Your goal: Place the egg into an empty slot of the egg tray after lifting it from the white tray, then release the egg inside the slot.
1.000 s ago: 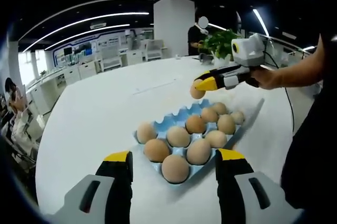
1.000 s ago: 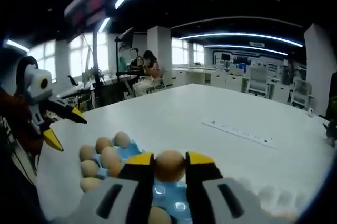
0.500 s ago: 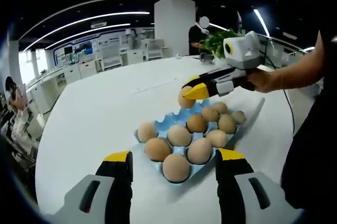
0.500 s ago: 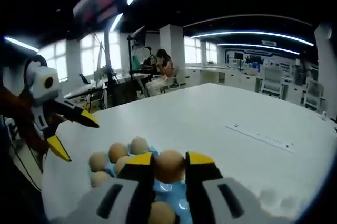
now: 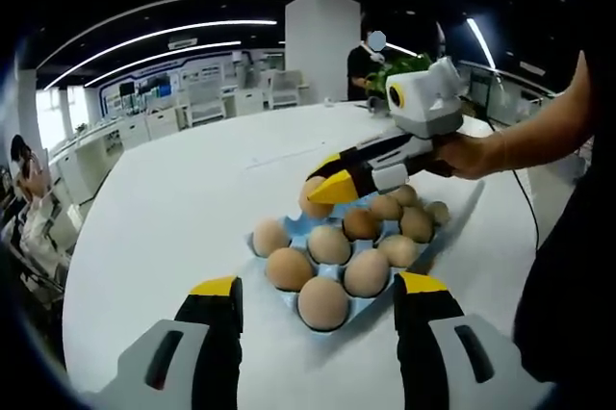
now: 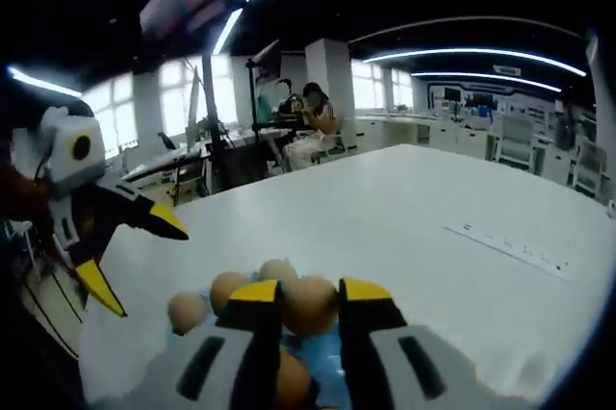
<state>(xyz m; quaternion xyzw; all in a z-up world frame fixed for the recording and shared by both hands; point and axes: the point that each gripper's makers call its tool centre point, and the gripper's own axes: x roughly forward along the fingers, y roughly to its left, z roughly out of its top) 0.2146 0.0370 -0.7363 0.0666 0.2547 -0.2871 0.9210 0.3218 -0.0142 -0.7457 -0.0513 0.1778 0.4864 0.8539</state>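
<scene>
While your right gripper (image 6: 309, 302) clamps the egg (image 6: 308, 304) between its jaws above the egg tray (image 5: 358, 306), left gripper (image 5: 318, 309) gaping idle, you must lower into an empty slot, then release.

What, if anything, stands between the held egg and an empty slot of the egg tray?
Nothing visible does. The right hand-held gripper holds the egg just above the far corner of the blue egg tray. The other eggs sit in their own slots beside that corner, not under it.
</scene>
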